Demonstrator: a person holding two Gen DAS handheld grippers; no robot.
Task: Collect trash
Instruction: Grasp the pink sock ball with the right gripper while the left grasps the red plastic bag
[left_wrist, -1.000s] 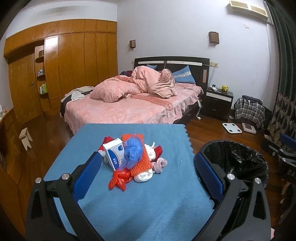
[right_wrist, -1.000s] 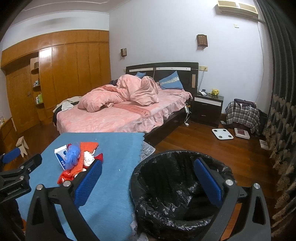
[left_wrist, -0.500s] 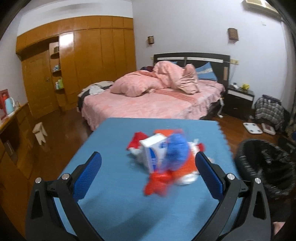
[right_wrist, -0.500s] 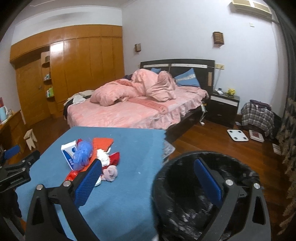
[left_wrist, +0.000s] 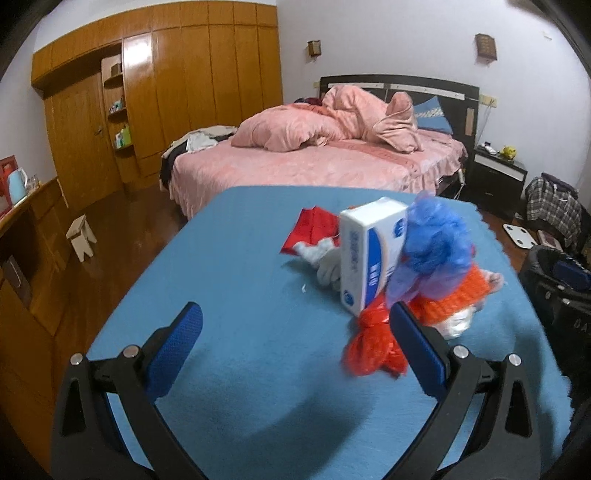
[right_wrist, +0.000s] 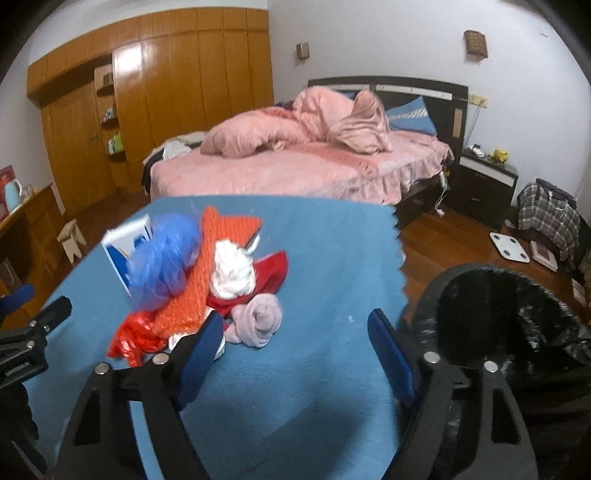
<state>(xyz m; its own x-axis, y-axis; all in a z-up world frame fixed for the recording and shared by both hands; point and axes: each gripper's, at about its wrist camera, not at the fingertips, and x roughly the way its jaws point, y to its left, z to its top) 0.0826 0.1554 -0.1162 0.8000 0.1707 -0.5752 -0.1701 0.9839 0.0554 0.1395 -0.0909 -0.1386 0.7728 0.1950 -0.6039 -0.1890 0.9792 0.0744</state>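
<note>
A trash pile lies on the blue tablecloth (left_wrist: 229, 295): a white and blue box (left_wrist: 369, 254), a crumpled blue bag (left_wrist: 436, 243), orange mesh (left_wrist: 450, 299), a red plastic bag (left_wrist: 369, 347), white tissue (right_wrist: 232, 273) and a rolled pink sock (right_wrist: 258, 321). My left gripper (left_wrist: 295, 332) is open, low over the cloth, its right finger beside the red bag. My right gripper (right_wrist: 297, 332) is open with its jaws closing. The sock lies just past its left fingertip and nothing is pressed between the pads. The black-lined bin (right_wrist: 509, 317) stands off the table's right edge.
A pink bed (right_wrist: 295, 166) fills the room behind the table. Wooden wardrobes (left_wrist: 166, 92) line the left wall, with a small stool (left_wrist: 81, 236) on the floor. A nightstand (right_wrist: 484, 181), a scale (right_wrist: 509, 251) and a plaid bag (right_wrist: 546, 214) sit at the right.
Both grippers have dropped lower and closer to the pile. The left view has swung so the pile sits at its right finger. The right jaws have narrowed, and the bin has slid rightward.
</note>
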